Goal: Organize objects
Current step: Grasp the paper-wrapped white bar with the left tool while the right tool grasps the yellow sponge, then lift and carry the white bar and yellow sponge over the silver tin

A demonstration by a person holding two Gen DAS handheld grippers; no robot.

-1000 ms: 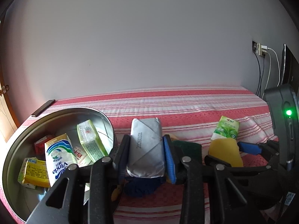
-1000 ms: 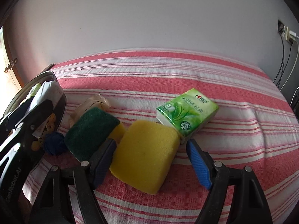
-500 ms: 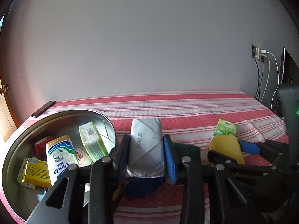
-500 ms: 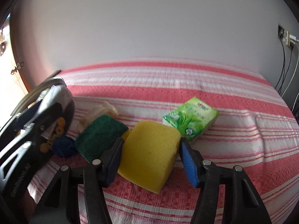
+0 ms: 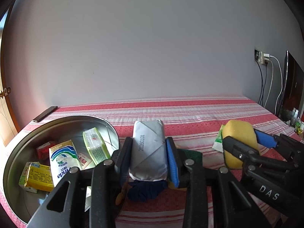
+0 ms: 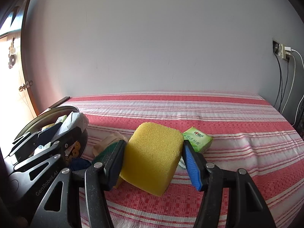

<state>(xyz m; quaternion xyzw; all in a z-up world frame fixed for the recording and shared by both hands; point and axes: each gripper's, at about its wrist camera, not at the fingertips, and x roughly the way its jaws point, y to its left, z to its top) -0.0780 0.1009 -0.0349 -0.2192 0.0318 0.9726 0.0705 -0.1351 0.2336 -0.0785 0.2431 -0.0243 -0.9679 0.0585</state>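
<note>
**Both grippers loaded above the striped bed**

The left gripper (image 5: 148, 157) points slightly downward along the bed (image 5: 190, 112), its jaws clamped on a silver-white wrapped packet (image 5: 147, 153) that stands lengthwise between the pads, a printed date code running along its left side. It hangs just right of the round metal basin (image 5: 17, 152), whose rim lies beside the left jaw. In the basin lie a Vinda tissue pack (image 5: 62, 161), a pale green pack (image 5: 96, 148), a yellow box (image 5: 39, 177) and a small red box (image 5: 44, 149).

The right gripper (image 6: 153, 161) is tilted down at a similar angle, jaws clamped on the yellow sponge (image 6: 152, 157), which is held clear of the bedcover; in the left wrist view the sponge bulges above the black jaw. The green tissue pack (image 6: 198, 139) lies on the bed just behind the sponge, partly covered by the blue pad.

Much is hidden. A green scouring pad (image 6: 106, 150), a beige object (image 6: 111, 139) and a dark blue bundle (image 6: 79, 164) sit between the two grippers, each mostly covered by jaws or gripper bodies; what the beige and blue things are cannot be told. Small yellow beads show beside the left gripper's body. No hand is in view. A dark flat object (image 5: 44, 114) lies at the bed's far left edge, too small to identify.
</note>
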